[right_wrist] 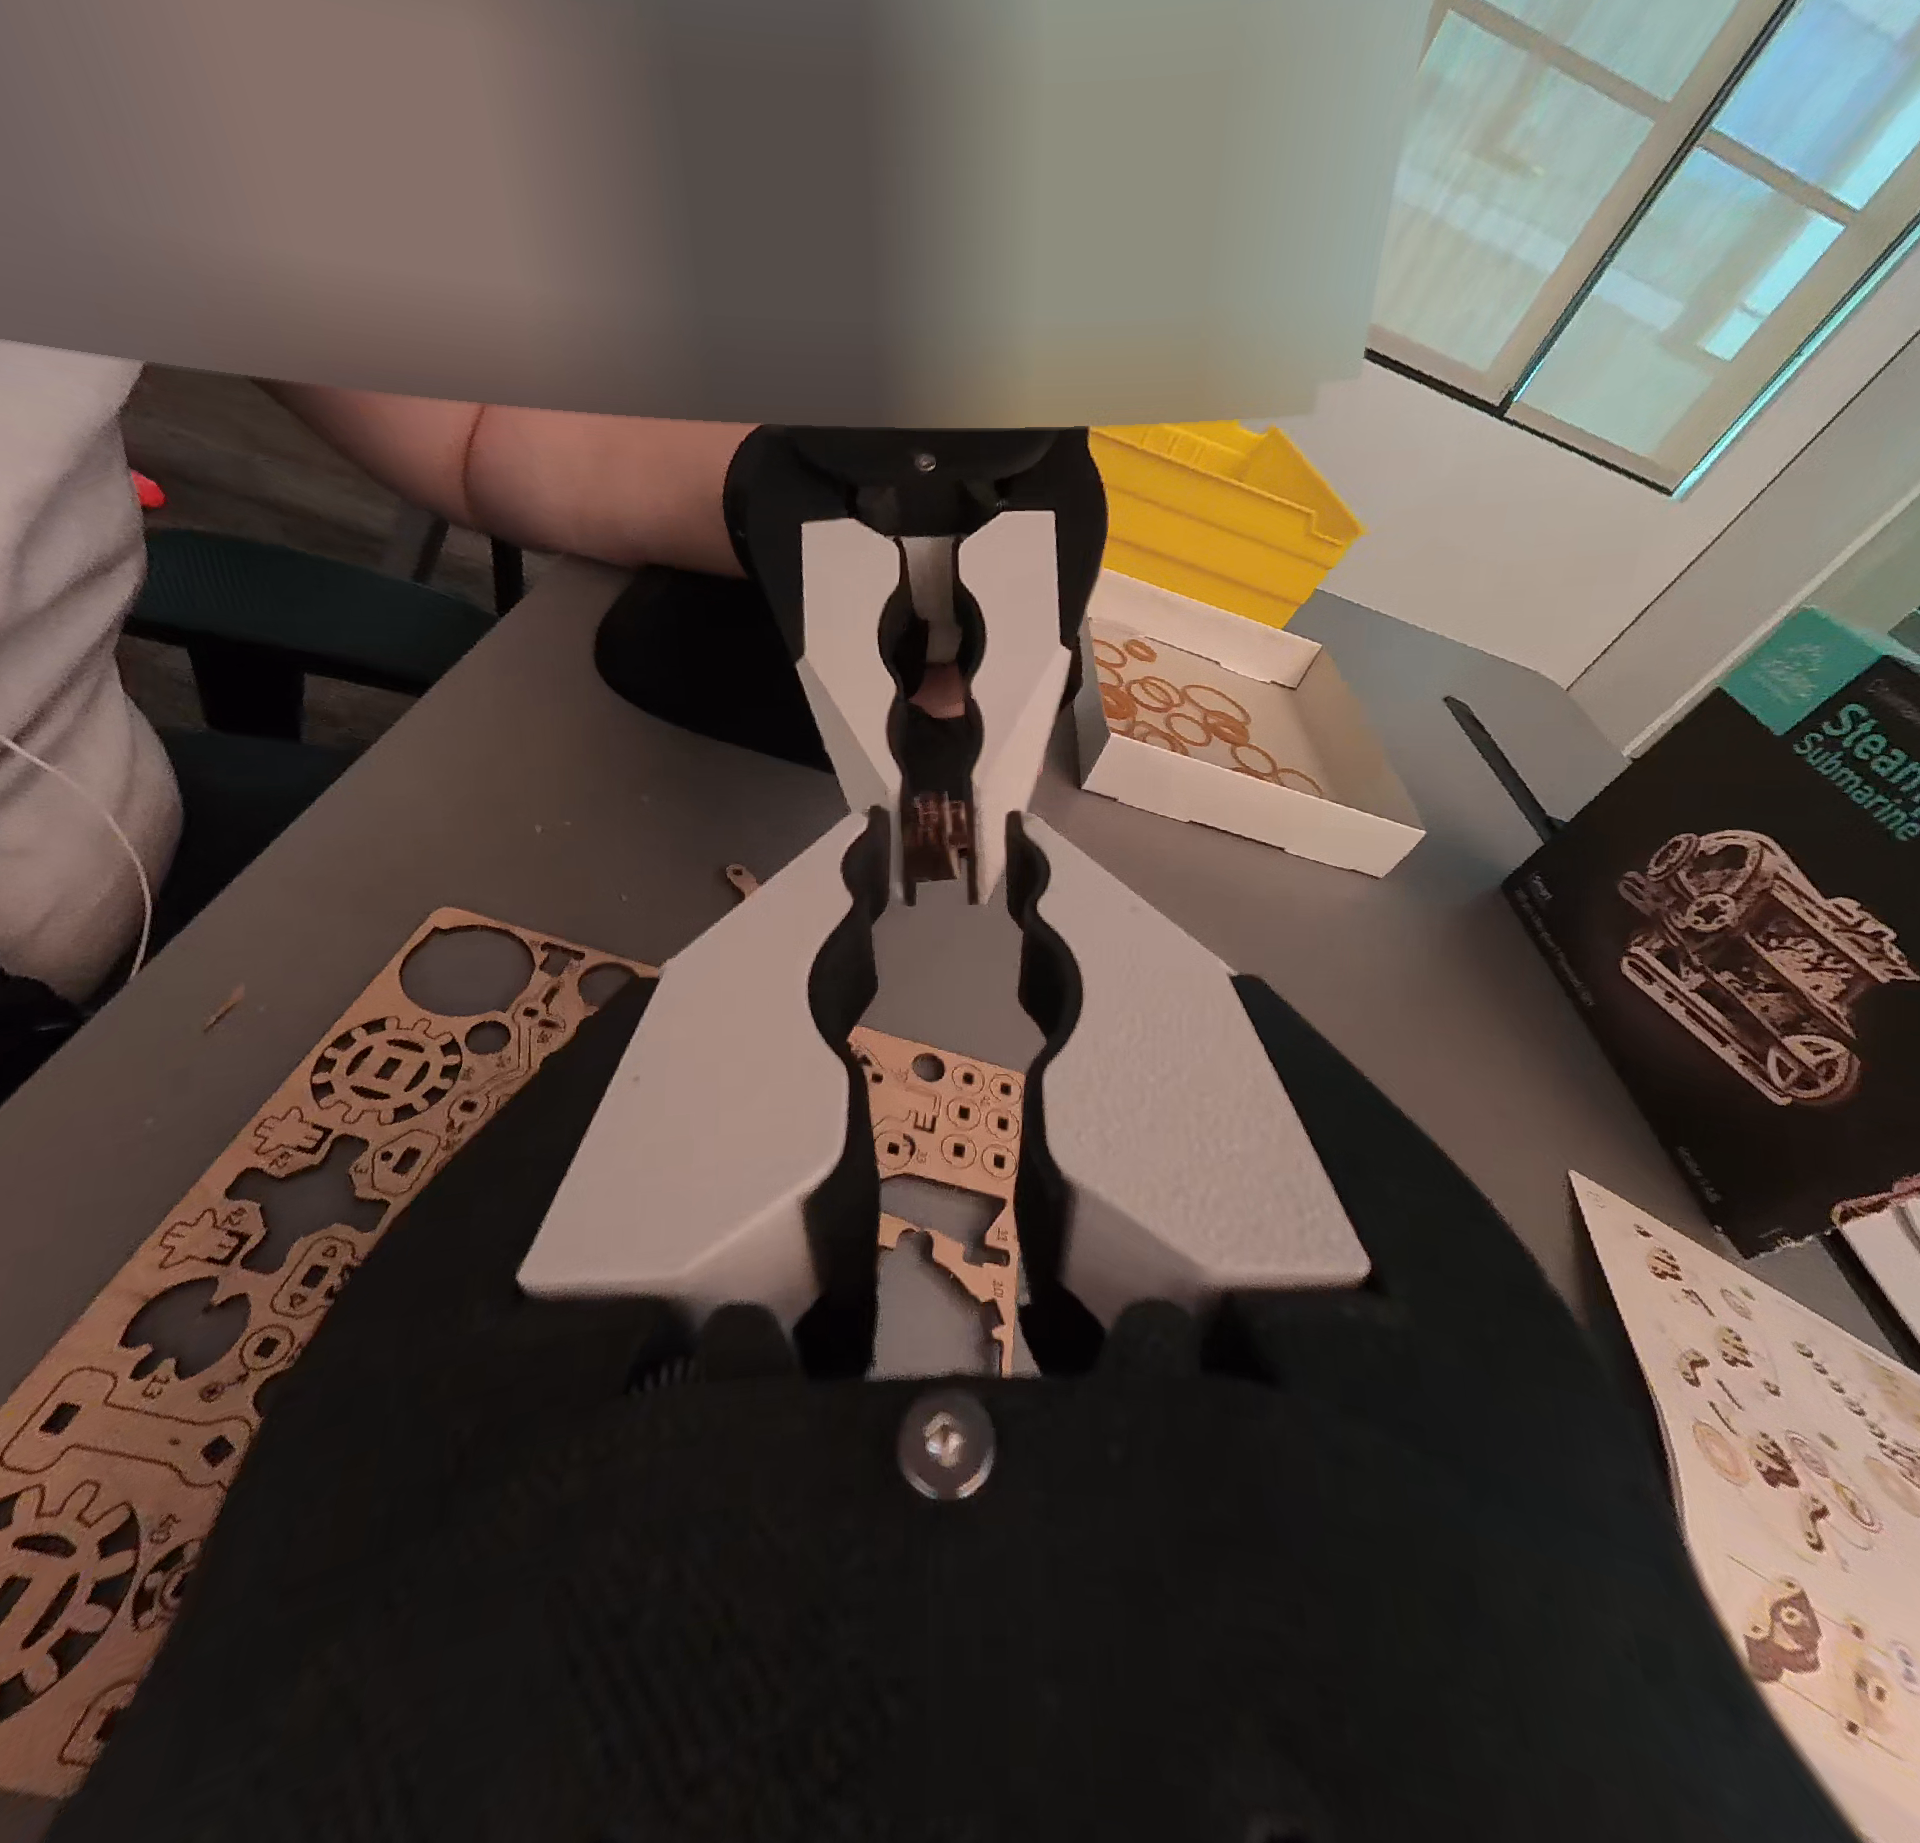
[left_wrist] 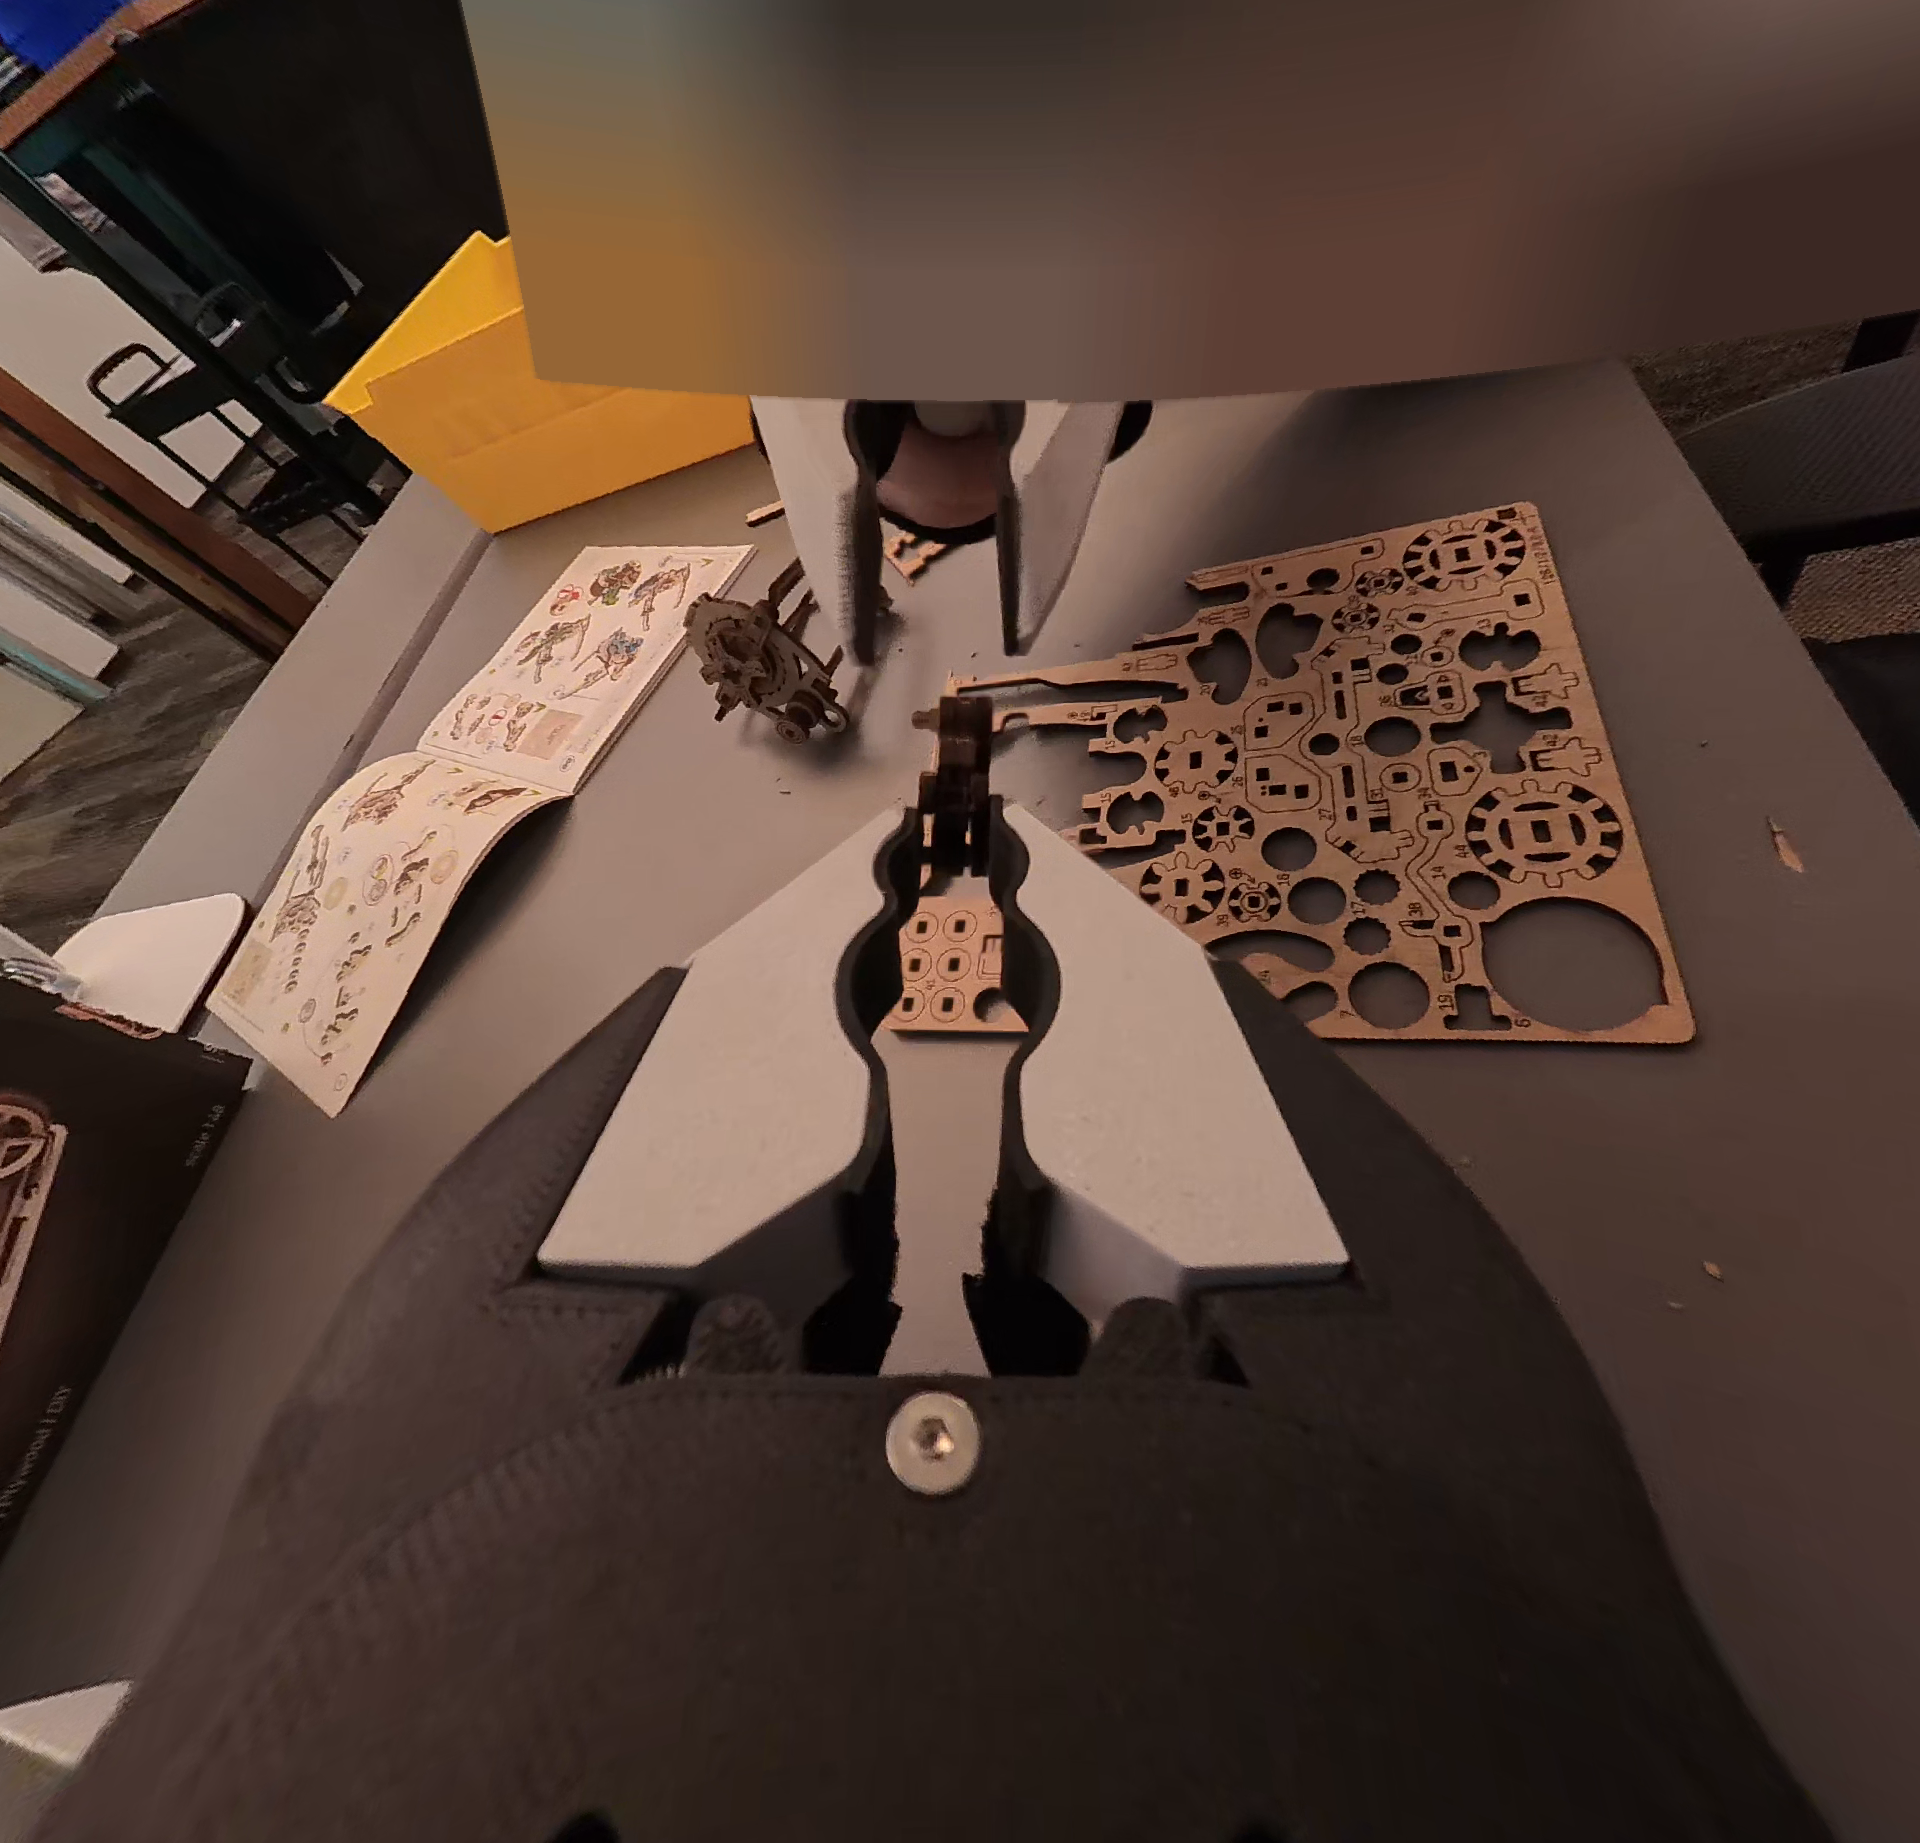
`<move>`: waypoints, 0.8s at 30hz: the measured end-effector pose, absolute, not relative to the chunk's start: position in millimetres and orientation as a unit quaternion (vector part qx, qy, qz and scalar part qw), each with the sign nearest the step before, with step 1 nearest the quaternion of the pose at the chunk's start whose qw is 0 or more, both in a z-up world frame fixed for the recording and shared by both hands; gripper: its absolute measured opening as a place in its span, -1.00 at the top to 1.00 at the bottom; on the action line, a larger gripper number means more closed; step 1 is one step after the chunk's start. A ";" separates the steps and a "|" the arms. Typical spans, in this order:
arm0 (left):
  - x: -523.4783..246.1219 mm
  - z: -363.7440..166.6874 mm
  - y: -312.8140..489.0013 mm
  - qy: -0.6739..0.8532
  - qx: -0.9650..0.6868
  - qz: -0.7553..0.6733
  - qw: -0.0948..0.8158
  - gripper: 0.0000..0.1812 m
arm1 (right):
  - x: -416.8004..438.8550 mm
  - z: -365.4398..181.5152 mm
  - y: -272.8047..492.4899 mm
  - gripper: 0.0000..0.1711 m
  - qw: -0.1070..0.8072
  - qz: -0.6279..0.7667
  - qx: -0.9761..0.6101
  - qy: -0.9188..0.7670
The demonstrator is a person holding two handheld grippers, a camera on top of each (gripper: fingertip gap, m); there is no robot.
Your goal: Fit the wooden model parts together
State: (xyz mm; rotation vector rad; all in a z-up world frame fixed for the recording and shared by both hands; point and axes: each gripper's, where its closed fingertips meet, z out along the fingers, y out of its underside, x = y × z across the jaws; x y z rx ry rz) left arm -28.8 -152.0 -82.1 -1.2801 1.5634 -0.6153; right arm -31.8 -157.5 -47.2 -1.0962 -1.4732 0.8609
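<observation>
My left gripper [left_wrist: 951,837] is shut on a small dark wooden sub-assembly [left_wrist: 961,744] and holds it upright above the grey table [left_wrist: 644,920]. My right gripper [left_wrist: 935,645] faces it from the far side, open and empty. In the right wrist view my right gripper [right_wrist: 948,848] stands open, and the left gripper's tips [right_wrist: 940,894] with the sub-assembly [right_wrist: 935,837] show between its fingers. A dark geared model piece [left_wrist: 764,671] lies on the table to the left. A laser-cut plywood parts sheet [left_wrist: 1403,785] lies to the right, also in the right wrist view [right_wrist: 260,1222].
A small sheet offcut [left_wrist: 951,972] lies under my left gripper. An open instruction booklet [left_wrist: 468,785] and a dark kit box [right_wrist: 1745,1014] lie at the side. A white tray of rings [right_wrist: 1247,754] and a yellow bin [right_wrist: 1216,515] stand behind. A person's arm [right_wrist: 571,474] rests nearby. My left and right fingertips are right by each other. The dark geared model piece [left_wrist: 764,671] is about 15 cm from both grippers' fingertips.
</observation>
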 end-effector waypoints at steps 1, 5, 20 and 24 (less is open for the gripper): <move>-28.9 -82.7 -151.0 0.645 -0.528 -0.249 0.494 0.89 | -32.6 -49.2 -158.0 0.77 0.528 0.353 -0.458 -0.622; -28.5 -83.0 -151.0 0.645 -0.529 -0.248 0.493 0.89 | -35.0 -58.1 -158.1 0.78 0.526 0.324 -0.457 -0.640; -28.5 -80.8 -151.8 0.641 -0.529 -0.254 0.494 0.89 | -35.5 -59.5 -157.6 0.92 0.532 0.315 -0.453 -0.642; -27.4 -81.6 -154.5 0.641 -0.530 -0.265 0.487 0.89 | -36.2 -58.3 -160.8 0.92 0.529 0.329 -0.451 -0.639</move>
